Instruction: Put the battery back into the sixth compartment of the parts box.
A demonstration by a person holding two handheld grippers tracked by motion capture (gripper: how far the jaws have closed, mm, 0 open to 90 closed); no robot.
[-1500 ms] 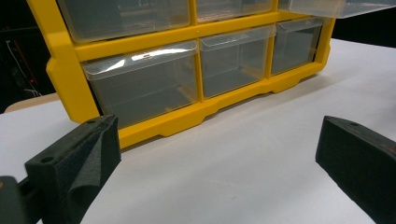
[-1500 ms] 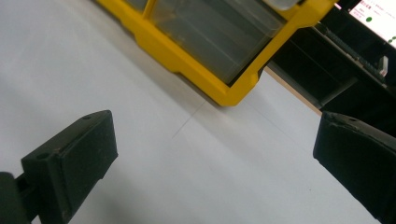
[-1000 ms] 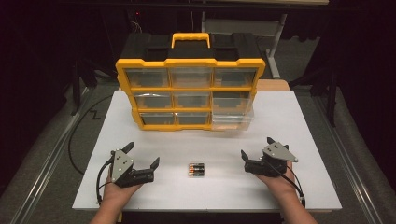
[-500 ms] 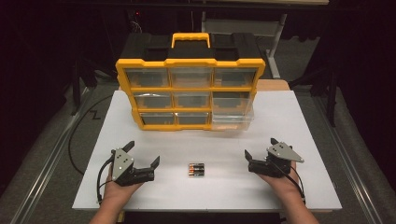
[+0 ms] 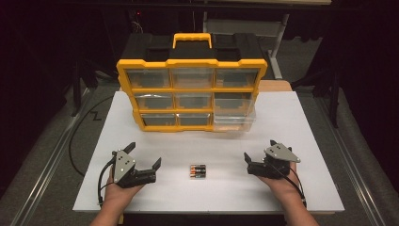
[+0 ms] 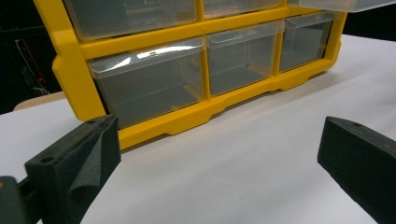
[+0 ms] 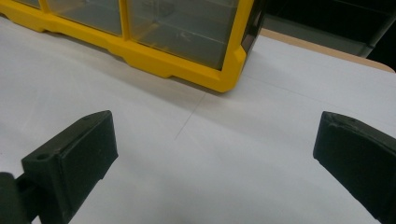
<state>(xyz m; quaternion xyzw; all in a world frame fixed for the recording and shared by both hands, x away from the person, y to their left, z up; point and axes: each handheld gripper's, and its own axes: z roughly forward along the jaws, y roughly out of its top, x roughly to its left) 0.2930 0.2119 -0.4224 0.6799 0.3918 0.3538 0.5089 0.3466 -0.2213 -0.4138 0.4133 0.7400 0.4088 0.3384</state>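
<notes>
Batteries [image 5: 198,171] between both grippers, long axis across desk; left gripper [image 5: 145,159] slightly nearer than right gripper [image 5: 259,159]. Both jaws wide open, empty.

left hand-held gripper [image 5: 145,154]: jaws wide apart | right hand-held gripper [image 5: 259,149]: jaws wide apart, low

Nine drawers [image 5: 193,100], perhaps four batteries [image 5: 198,171]

surface: white table [image 5: 301,127] | on it: yellow drawer organizer [image 5: 192,94]; small pack, probably batteries [image 5: 198,171]
</notes>
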